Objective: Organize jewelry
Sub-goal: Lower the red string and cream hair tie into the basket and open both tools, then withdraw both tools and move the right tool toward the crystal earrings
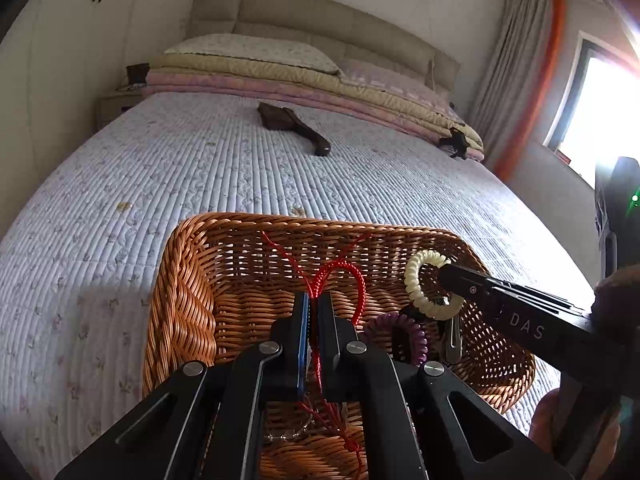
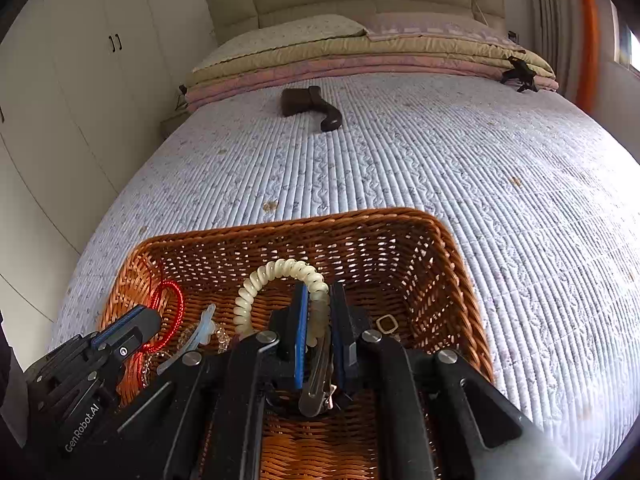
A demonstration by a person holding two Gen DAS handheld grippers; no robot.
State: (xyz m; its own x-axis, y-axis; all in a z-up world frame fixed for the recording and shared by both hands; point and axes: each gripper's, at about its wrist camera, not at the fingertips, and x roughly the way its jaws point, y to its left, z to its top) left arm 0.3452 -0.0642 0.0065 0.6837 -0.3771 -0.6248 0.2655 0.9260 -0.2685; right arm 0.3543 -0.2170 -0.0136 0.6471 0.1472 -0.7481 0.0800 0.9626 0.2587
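Note:
A woven wicker basket (image 1: pixel 188 280) sits on the bed; it also shows in the right wrist view (image 2: pixel 440 264). My left gripper (image 1: pixel 314 300) is shut on a red braided cord bracelet (image 1: pixel 352 276) and holds it over the basket. My right gripper (image 2: pixel 320 296) is shut on a cream coiled bracelet (image 2: pixel 280 270) with a metal clip hanging below it, over the basket. The cream coil (image 1: pixel 416 284) and the right gripper's fingers (image 1: pixel 500 296) also show in the left view. A purple coiled bracelet (image 1: pixel 400 328) lies in the basket.
A pale hair clip and a clear bead chain (image 2: pixel 200 332) lie in the basket. A dark brown brush (image 2: pixel 308 106) lies far up the quilted bed (image 2: pixel 400 160). Folded quilts and pillows (image 2: pixel 360 52) lie at the headboard. A wardrobe (image 2: pixel 60 80) stands left.

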